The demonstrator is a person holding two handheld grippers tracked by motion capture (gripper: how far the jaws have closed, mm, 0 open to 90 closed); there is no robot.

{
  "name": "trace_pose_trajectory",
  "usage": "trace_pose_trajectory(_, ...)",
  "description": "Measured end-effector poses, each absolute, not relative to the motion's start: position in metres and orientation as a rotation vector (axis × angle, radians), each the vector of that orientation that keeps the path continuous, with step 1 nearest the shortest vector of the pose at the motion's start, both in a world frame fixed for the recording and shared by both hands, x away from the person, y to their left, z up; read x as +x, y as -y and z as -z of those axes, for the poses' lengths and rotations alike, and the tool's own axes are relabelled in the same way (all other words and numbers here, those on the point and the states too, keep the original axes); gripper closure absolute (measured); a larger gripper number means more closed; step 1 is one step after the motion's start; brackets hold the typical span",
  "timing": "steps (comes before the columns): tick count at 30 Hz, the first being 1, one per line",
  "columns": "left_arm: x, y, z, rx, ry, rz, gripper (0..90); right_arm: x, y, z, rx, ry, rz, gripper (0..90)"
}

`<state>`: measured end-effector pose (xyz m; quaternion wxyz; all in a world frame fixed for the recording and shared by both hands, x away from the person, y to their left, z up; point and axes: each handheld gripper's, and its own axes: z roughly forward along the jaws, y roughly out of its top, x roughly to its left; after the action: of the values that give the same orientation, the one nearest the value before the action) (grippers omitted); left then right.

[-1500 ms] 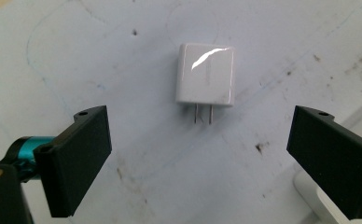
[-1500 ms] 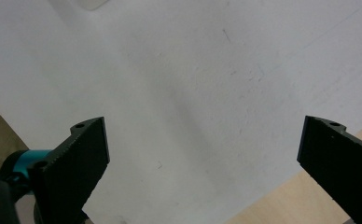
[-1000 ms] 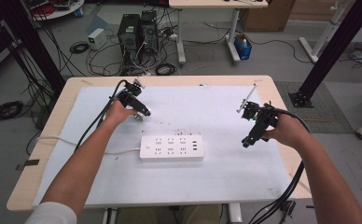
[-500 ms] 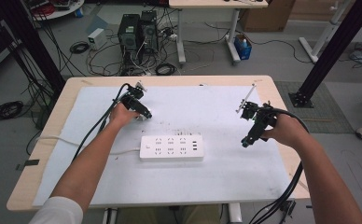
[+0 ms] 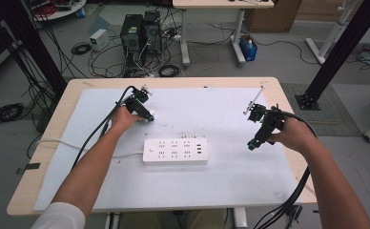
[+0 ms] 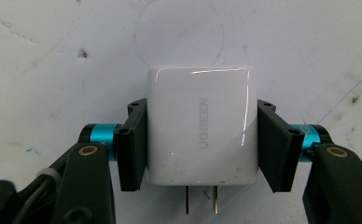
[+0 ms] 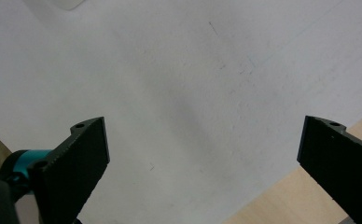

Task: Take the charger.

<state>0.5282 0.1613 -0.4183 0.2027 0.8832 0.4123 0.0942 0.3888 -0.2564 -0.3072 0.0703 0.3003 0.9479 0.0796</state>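
A white UGREEN plug-in charger [image 6: 200,123] lies on the white mat with its two metal prongs pointing toward the camera. My left gripper [image 6: 201,109] has just been closing and is now shut on it, one black pad [image 6: 132,144] pressed against each side. From the high view, the left gripper [image 5: 149,117] sits at the mat's far left, the charger a small white spot at its tip. My right gripper [image 5: 252,144] hovers over the mat's right side. Its jaws stand wide open [image 7: 202,149] with nothing between them.
A white power strip [image 5: 175,151] lies in the middle of the mat, its cord running off to the left. The wooden table [image 5: 288,157] borders the mat close to the right gripper. Cables trail from both grippers toward the near edge.
The left hand and forearm have shifted slightly at the far left of the mat. The right hand has stayed where it was.
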Motion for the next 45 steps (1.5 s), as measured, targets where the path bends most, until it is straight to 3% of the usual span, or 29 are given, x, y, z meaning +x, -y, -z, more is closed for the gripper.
trace_pose_trajectory(10,0.526,-0.167,0.408,2.455,-1.128,-0.273,42.6,0.387,0.259,0.309,0.894,-2.842,-0.248,1.4)
trace_pose_trajectory(19,0.512,-0.181,0.372,2.432,-1.044,-0.267,42.6,0.385,0.259,0.31,0.928,-2.807,-0.251,1.4)
trace_pose_trajectory(26,0.48,-0.199,0.335,2.43,-0.944,-0.262,42.6,0.378,0.261,0.313,0.948,-2.805,-0.281,1.4)
trace_pose_trajectory(45,0.411,-0.229,0.297,2.369,-0.817,-0.279,42.6,0.365,0.255,0.311,0.924,-2.787,-0.322,1.4)
